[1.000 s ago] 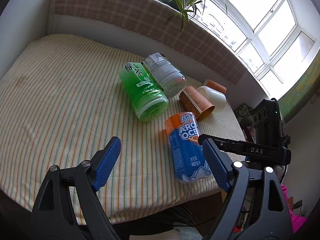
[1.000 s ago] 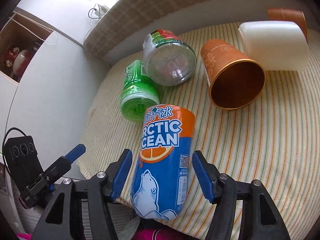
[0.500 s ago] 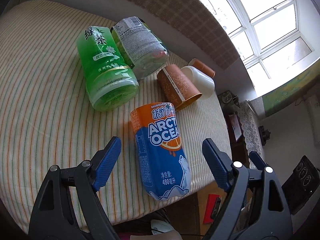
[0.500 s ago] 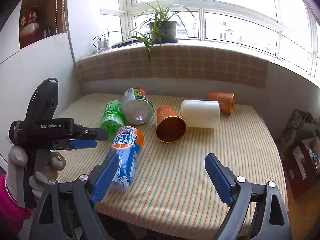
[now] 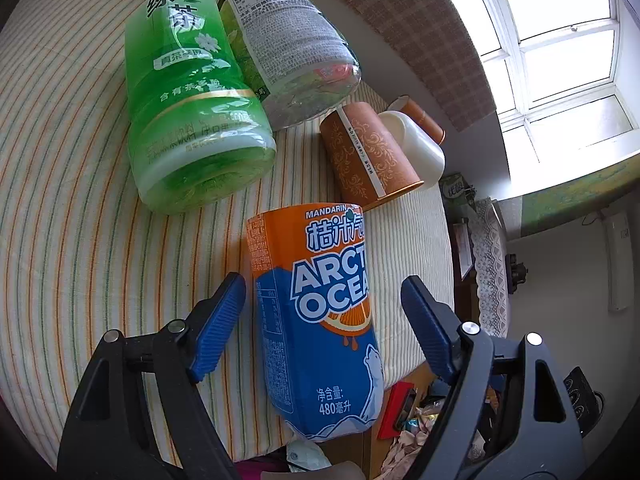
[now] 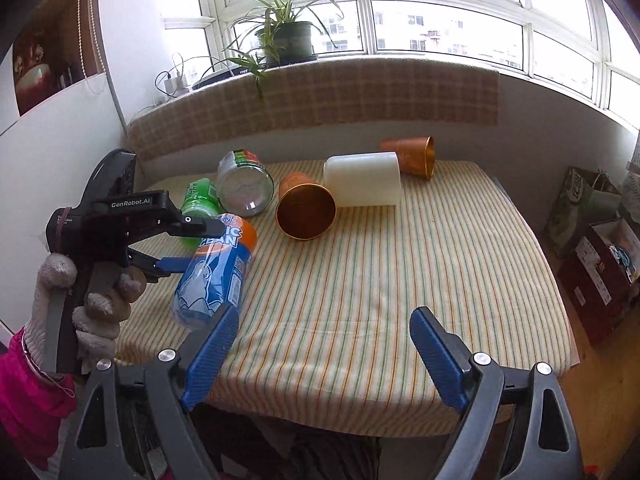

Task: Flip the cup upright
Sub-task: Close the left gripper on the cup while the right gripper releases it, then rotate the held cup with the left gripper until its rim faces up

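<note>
Several cups lie on their sides on the striped table (image 6: 400, 280). A blue-and-orange Arctic Ocean cup (image 5: 320, 320) lies at the front left edge, also in the right wrist view (image 6: 216, 272). My left gripper (image 5: 323, 312) is open with its jaws on either side of this cup, not touching it; it shows in the right wrist view (image 6: 188, 244). My right gripper (image 6: 324, 344) is open and empty, pulled back over the table's front edge. A green tea cup (image 5: 188, 120), a clear cup (image 5: 292, 52), an orange patterned cup (image 6: 306, 210), a white cup (image 6: 362, 180) and a second orange cup (image 6: 408, 156) lie behind.
A checked cloth covers the window ledge (image 6: 320, 96) behind the table, with a potted plant (image 6: 280, 36) on it. Bags and boxes (image 6: 596, 232) stand on the floor to the right. A white wall panel (image 6: 60, 152) is on the left.
My left gripper has moved forward and down until its jaws straddle the Arctic Ocean cup. My right gripper left that cup a second ago, pulled back and now holds still.
</note>
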Demonstrator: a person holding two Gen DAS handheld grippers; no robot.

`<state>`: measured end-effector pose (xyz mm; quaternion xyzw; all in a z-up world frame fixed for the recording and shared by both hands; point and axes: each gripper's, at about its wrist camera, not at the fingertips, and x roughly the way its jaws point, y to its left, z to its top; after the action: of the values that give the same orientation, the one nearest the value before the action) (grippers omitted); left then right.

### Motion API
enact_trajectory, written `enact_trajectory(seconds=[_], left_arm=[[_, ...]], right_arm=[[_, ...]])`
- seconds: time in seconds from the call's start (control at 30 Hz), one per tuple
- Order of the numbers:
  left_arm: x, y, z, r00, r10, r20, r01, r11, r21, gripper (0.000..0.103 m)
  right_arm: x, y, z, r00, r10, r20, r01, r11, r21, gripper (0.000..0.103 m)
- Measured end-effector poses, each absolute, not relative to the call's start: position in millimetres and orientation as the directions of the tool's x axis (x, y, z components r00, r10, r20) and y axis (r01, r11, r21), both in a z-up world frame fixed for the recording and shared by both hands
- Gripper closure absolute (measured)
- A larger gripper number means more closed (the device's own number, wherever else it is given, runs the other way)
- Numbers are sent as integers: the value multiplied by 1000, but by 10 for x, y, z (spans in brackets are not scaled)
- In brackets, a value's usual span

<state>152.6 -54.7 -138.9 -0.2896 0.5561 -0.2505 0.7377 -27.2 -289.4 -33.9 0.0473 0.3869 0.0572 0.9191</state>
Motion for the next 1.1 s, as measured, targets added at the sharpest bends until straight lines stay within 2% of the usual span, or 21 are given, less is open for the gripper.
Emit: enact_trajectory(seconds=[0.23,0.27,0.77,1.1], left_arm=[[1541,-586,-1407,251,-688,-681,60,713,-699,34],[1539,-594,-1408,250,-685,-685,60,717,-695,42],[1485,-658,-1315,263,-673,-691,103,732,-674,42],[1284,-741,-917,430,-549,-716,237,835,-497,43]], right_arm=[[-262,-2860,-416,674,172,-719,-81,984,159,14],[-264,-2872,-420,672,176,-719,-79,983,167,14],[-274,-2982,-460,656,183,-732,-32,976,215,14],[-250,-2993,-486,649,185,-738,-24,974,223,14]])
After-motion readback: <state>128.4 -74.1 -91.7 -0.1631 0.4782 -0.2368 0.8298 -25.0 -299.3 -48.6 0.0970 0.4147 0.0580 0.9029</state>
